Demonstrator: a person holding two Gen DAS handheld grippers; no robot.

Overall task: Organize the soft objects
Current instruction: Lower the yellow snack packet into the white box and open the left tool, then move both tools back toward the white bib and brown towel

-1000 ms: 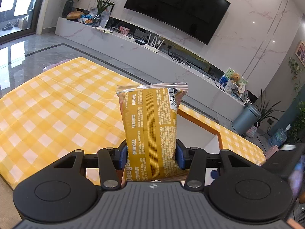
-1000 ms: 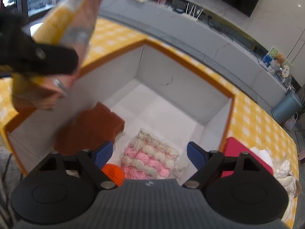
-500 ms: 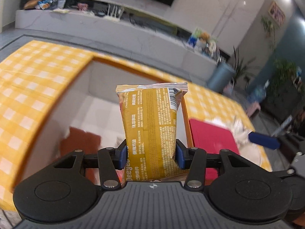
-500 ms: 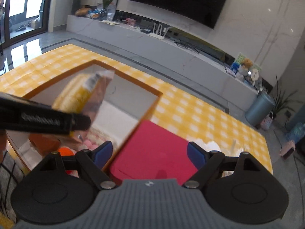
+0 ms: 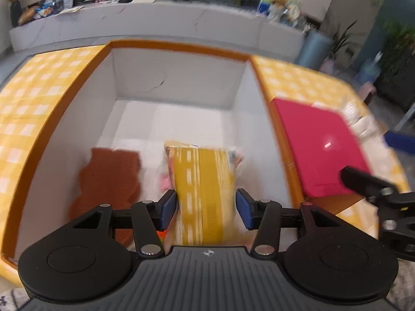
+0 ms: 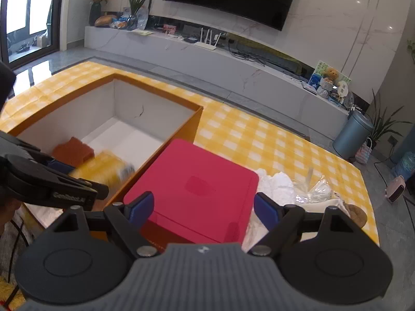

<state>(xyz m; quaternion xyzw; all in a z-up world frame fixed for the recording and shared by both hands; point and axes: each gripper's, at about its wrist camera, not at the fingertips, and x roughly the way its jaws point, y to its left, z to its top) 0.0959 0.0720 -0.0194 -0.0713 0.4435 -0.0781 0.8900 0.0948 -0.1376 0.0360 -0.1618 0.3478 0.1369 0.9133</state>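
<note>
My left gripper (image 5: 206,208) is open over the orange box with white inside walls (image 5: 179,77). The yellow snack packet (image 5: 203,181) is blurred between and below its blue pads, apart from them, dropping into the box. The packet also shows in the right wrist view (image 6: 103,169), inside the box beside a brown sponge (image 6: 72,151). The sponge (image 5: 109,178) lies at the box's left; something pink (image 5: 164,181) peeks from under the packet. My right gripper (image 6: 203,208) is open and empty above a red lid (image 6: 197,189).
The box (image 6: 158,98) stands on a yellow checked tablecloth (image 6: 259,142). White soft items and clear plastic (image 6: 293,184) lie right of the red lid (image 5: 321,150). A brown round thing (image 6: 356,213) sits at the far right edge. A TV bench runs behind.
My left gripper swung over the box, tipped down and opened, releasing the yellow packet, which now falls into the box. My right gripper moved right, from the box to above the red lid.
</note>
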